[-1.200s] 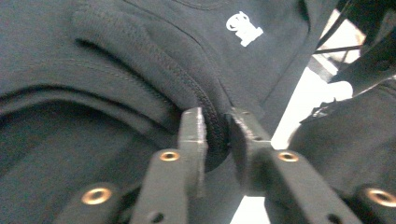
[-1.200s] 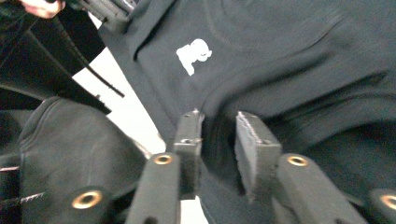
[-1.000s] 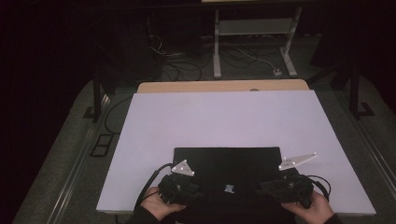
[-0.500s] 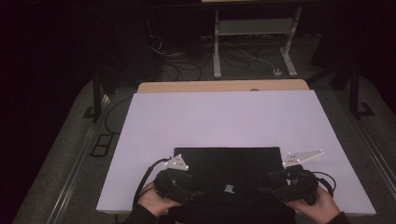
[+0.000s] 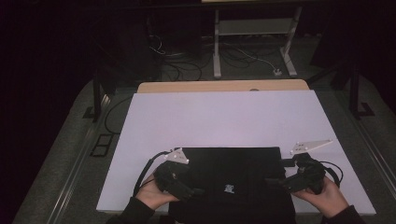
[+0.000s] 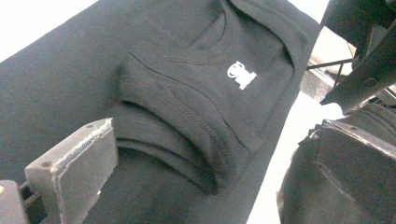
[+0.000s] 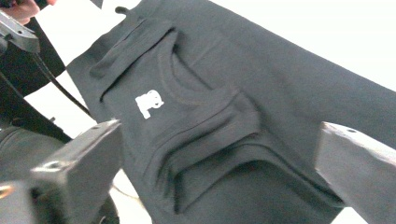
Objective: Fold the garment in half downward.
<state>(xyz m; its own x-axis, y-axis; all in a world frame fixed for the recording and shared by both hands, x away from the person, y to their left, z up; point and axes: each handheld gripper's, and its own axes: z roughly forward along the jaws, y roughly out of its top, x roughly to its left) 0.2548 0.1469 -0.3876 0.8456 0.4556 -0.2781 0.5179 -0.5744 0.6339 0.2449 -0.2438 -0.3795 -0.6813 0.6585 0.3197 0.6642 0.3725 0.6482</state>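
Folding looks to be the job: the black shirt [image 5: 233,182] lies flat at the near edge of the desk [image 5: 224,116]. Both jaws stand apart on the left hand-held gripper [image 5: 198,190] and the right hand-held gripper [image 5: 271,181] (nothing pinched yet). Better to bite the bunched sleeve folds squarely and lift both sides evenly.

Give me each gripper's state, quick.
Left gripper: open, jaws apart over the black shirt, holding nothing.
Right gripper: open, jaws apart over the same shirt, holding nothing.
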